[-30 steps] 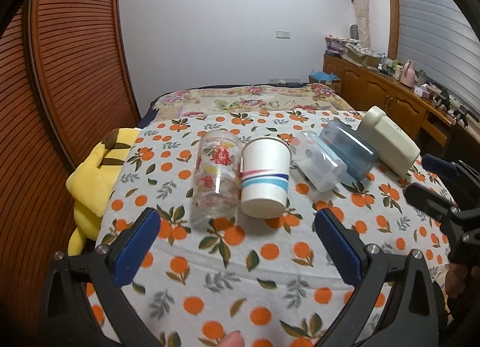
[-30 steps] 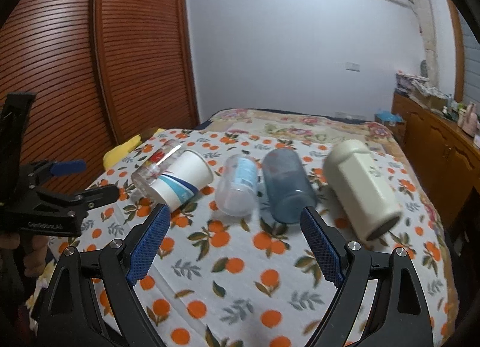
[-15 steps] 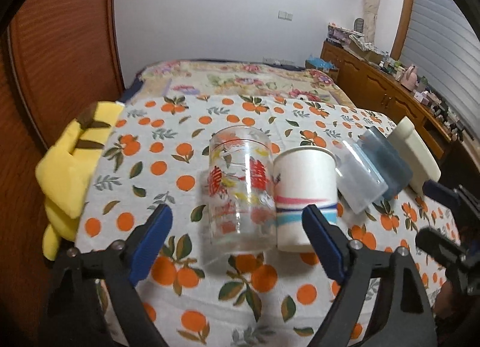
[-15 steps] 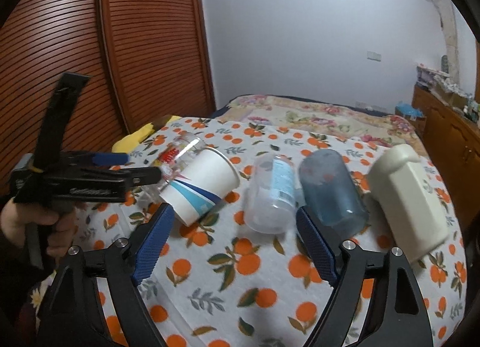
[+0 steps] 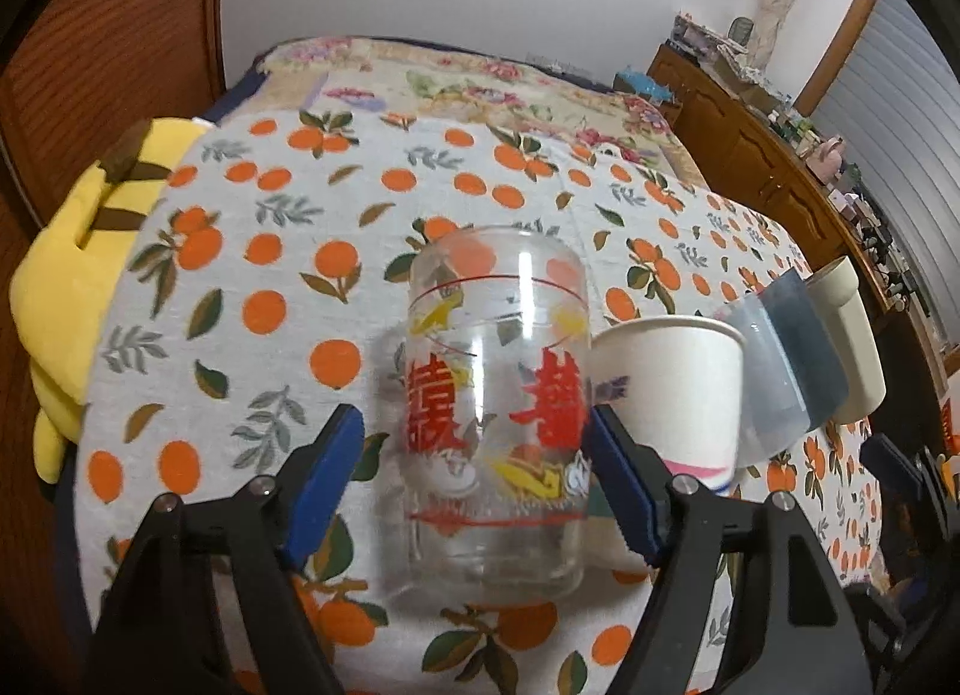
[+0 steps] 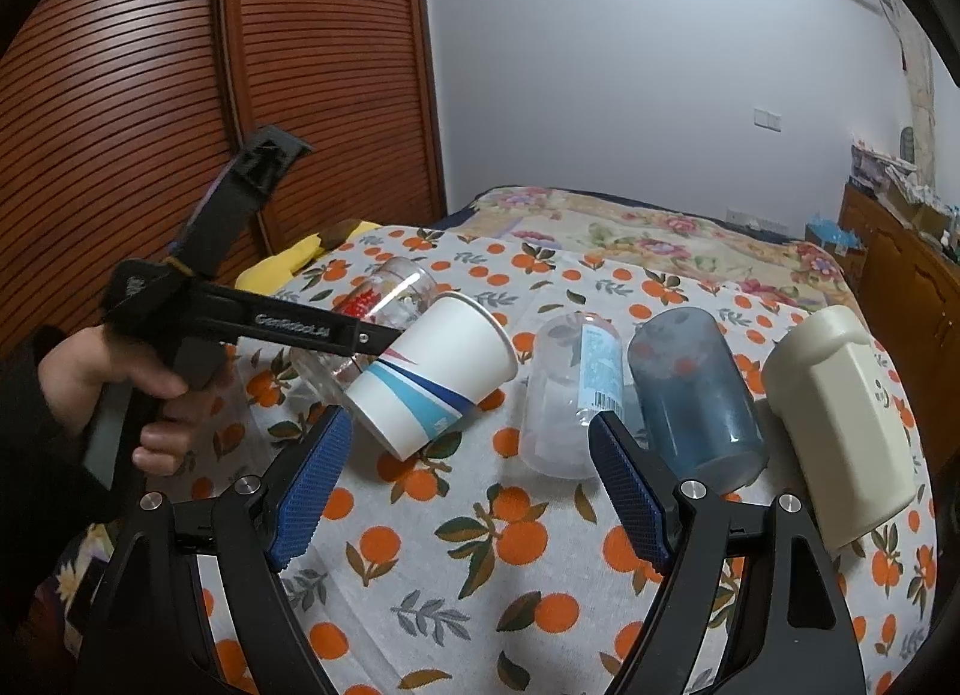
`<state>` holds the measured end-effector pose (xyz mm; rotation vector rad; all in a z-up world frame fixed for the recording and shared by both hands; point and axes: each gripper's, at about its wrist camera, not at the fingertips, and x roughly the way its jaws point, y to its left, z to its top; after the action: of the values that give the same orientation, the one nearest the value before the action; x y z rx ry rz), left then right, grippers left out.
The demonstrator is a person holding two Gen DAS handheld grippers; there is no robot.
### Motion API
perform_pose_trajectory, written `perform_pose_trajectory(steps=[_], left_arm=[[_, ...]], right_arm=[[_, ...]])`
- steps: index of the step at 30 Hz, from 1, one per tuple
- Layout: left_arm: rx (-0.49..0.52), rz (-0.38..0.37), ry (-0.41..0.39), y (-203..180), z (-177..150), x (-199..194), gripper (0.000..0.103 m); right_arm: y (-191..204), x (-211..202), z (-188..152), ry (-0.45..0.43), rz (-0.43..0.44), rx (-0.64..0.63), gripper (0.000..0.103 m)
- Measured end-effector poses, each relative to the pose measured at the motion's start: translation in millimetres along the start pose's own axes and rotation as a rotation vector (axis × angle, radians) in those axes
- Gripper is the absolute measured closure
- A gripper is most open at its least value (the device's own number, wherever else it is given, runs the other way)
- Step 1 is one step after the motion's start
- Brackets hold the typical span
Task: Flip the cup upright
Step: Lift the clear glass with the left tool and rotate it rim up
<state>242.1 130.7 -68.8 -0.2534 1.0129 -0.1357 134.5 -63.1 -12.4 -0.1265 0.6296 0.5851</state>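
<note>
A clear glass cup (image 5: 495, 401) with red characters lies on its side on the orange-print cloth, also seen in the right wrist view (image 6: 384, 314). My left gripper (image 5: 474, 479) is open with its blue pads on either side of the glass, the right pad close to it, the left pad a little apart. A white paper cup (image 5: 672, 389) lies on its side right beside the glass. My right gripper (image 6: 465, 485) is open and empty, held above the cloth in front of the paper cup (image 6: 432, 374).
A clear plastic cup (image 6: 570, 395), a blue tumbler (image 6: 696, 395) and a cream mug (image 6: 840, 425) lie on their sides to the right. A yellow plush toy (image 5: 66, 287) lies at the bed's left edge. A wooden wardrobe (image 6: 180, 95) stands at left.
My left gripper has moved forward and its fingers now straddle the glass cup. My right gripper has drifted slightly closer to the cups.
</note>
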Motion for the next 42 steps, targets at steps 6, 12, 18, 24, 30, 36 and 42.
perform_pose_trajectory(steps=[6, 12, 18, 24, 30, 36, 42], left_arm=[[0.005, -0.017, 0.001, -4.2, -1.6, 4.8, 0.044], [0.022, 0.042, -0.027, -7.1, -8.2, -4.3, 0.045], [0.043, 0.054, -0.108, -14.4, -30.4, -45.0, 0.045], [0.057, -0.013, -0.163, -36.4, -60.9, -83.3, 0.045], [0.087, -0.102, -0.175, -74.4, -92.9, -98.1, 0.046], [0.104, -0.219, -0.092, -115.5, -118.1, -84.7, 0.045], [0.117, -0.244, -0.014, -143.8, -126.8, -62.6, 0.045]], right_arm=[[-3.2, -4.8, -0.1, -0.007, 0.004, 0.011, 0.020], [-7.4, -10.9, -2.5, -0.011, 0.003, 0.016, 0.020], [-13.9, -17.4, -8.7, -0.009, -0.008, 0.027, 0.020], [-24.5, -33.9, -25.5, -0.001, -0.029, 0.046, 0.020], [-38.1, -53.9, -40.0, 0.001, -0.061, 0.066, 0.020], [-55.7, -71.6, -52.8, 0.010, -0.082, 0.103, 0.020], [-72.6, -91.0, -64.5, 0.007, -0.108, 0.139, 0.020]])
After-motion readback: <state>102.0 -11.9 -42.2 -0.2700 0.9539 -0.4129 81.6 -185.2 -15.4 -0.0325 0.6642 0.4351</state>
